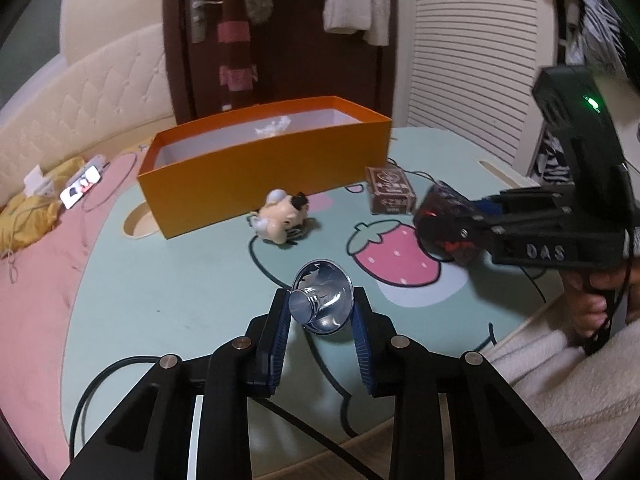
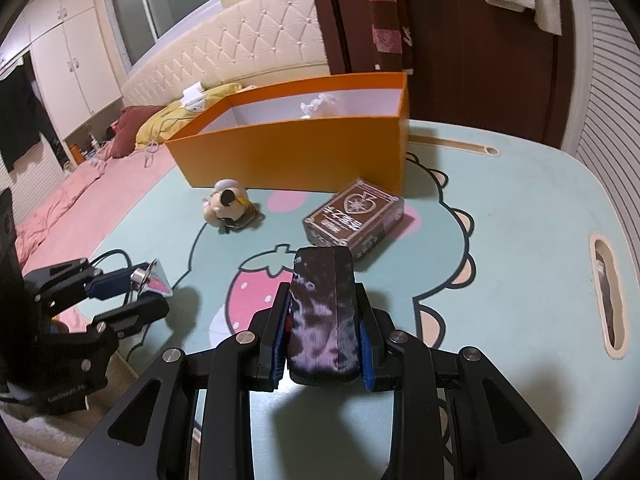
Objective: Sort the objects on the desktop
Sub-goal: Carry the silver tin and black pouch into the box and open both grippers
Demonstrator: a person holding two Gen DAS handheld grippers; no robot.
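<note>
— So, starting at the far left, what is the left gripper [image 1: 322, 312] doing?

— It is clenched on a shiny metal funnel-shaped cup [image 1: 321, 300], held off the table [image 1: 192, 292] with its narrow neck turned back toward the camera. In the right wrist view the same gripper [image 2: 150, 286] sits low at the left, and the cup [image 2: 154, 280] shows between its blue pads.

— What lies ahead of it?

— Forward and slightly left stands the orange box [image 1: 256, 184], open at the top, with something white and crumpled inside. Just in front of the box's near wall, a small cream toy figure [image 1: 282, 216] lies on its side on the tabletop.

— And further right?

— A brown card box [image 1: 390, 190] lies flat, near the box's right corner. Beside it comes the right gripper [image 1: 438, 228], gripping a dark patterned case [image 1: 444, 216].

— How does that look from its own camera?

— The right gripper [image 2: 323, 322] is closed on the dark case [image 2: 323, 312], which stands on end between the fingers. The card box [image 2: 354, 218] lies just beyond the case's tip, the toy figure [image 2: 230, 208] forward-left, and the orange box [image 2: 296, 148] behind both.
</note>
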